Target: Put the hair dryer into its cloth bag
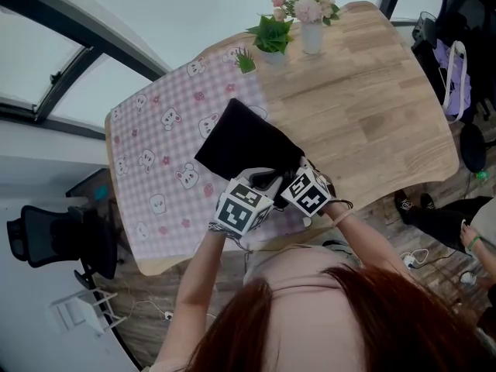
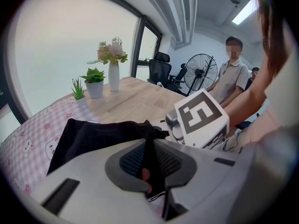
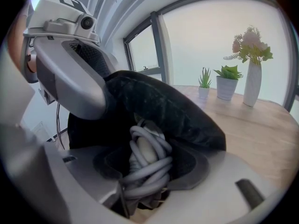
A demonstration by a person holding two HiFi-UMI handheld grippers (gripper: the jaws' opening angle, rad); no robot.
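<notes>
Hair dryer at the mouth of the cloth bag, both tools gripping.

Left gripper (image 2: 149, 161) pressed nearly together, pinching a thin fold of the cloth bag (image 1: 244, 142) between dark ribbed pads; soft matte black fabric, roughly rectangular, lying flat and slightly wrinkled, near edge lifted into a loose arch. Right gripper (image 3: 152, 167) spread wide and clamped on the hair dryer (image 3: 145, 148): pale smooth plastic body wrapped in a thick grey rubbery cord (image 3: 140, 176), coiled in several round loops, upper end disappearing under the black arch of the bag opening. Bag half on a pink checked tablecloth (image 1: 155, 146) printed with small bears, half on the bare light wooden table (image 1: 372, 91) with rounded corners. At the far edge, well apart, a slim white vase (image 1: 311, 33) with pale flowers and a small potted plant (image 1: 271, 41).
</notes>
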